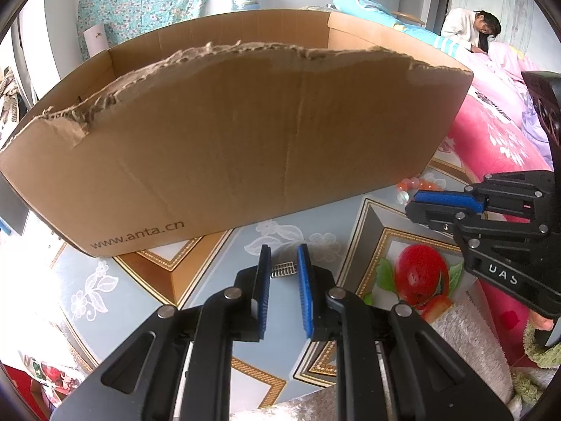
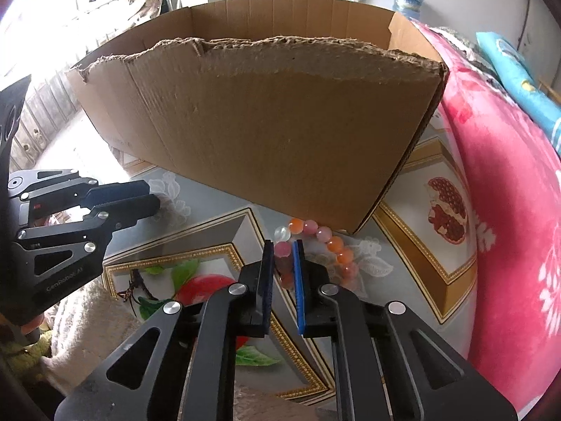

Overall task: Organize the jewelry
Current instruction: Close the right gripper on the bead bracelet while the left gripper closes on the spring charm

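A large cardboard box (image 1: 245, 147) with a torn top edge stands on the patterned table; it also shows in the right wrist view (image 2: 280, 133). A small silver jewelry piece (image 1: 283, 271) lies on the table between the fingers of my left gripper (image 1: 284, 258), whose jaws stand a little apart around it. A bracelet of orange and pink beads (image 2: 329, 245) lies by the box's near corner. My right gripper (image 2: 283, 251) has its jaws narrowly apart around the bracelet's pink beads. The bracelet also shows in the left wrist view (image 1: 417, 184).
A pink floral blanket (image 2: 508, 210) on a bed borders the table on the right. A white fluffy cloth (image 1: 470, 343) lies at the table's near edge. A person (image 1: 473, 28) sits on the bed far back. A dark braided cord (image 2: 131, 289) lies near the cloth.
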The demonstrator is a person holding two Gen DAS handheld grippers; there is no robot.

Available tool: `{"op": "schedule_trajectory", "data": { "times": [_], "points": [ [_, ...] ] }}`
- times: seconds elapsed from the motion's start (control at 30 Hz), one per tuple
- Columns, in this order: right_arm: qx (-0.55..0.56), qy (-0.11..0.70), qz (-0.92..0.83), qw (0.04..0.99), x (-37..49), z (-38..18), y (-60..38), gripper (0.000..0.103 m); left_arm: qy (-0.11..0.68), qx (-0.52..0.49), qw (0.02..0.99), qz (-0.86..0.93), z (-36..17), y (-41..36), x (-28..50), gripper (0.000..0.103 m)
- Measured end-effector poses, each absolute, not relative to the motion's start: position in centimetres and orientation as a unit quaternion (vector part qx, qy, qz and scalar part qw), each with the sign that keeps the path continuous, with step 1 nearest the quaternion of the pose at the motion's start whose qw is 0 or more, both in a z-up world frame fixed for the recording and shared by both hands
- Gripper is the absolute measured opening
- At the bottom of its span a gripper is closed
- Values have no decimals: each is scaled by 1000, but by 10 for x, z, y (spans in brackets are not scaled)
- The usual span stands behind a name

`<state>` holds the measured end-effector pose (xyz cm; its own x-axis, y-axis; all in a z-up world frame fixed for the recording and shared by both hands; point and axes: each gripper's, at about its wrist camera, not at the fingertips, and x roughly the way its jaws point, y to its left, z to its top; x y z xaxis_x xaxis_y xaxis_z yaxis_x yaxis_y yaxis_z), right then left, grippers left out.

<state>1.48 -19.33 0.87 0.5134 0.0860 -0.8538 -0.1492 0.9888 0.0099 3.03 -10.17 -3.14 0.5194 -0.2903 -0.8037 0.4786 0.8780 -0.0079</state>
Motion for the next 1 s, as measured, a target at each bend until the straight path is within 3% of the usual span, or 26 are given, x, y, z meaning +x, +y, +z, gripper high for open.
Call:
{"op": "schedule_trajectory", "data": {
  "times": [1.0],
  "points": [
    [-16, 492, 56, 869, 15, 7, -189, 10, 436, 113, 865, -223, -32, -102, 30, 14]
  ]
}}
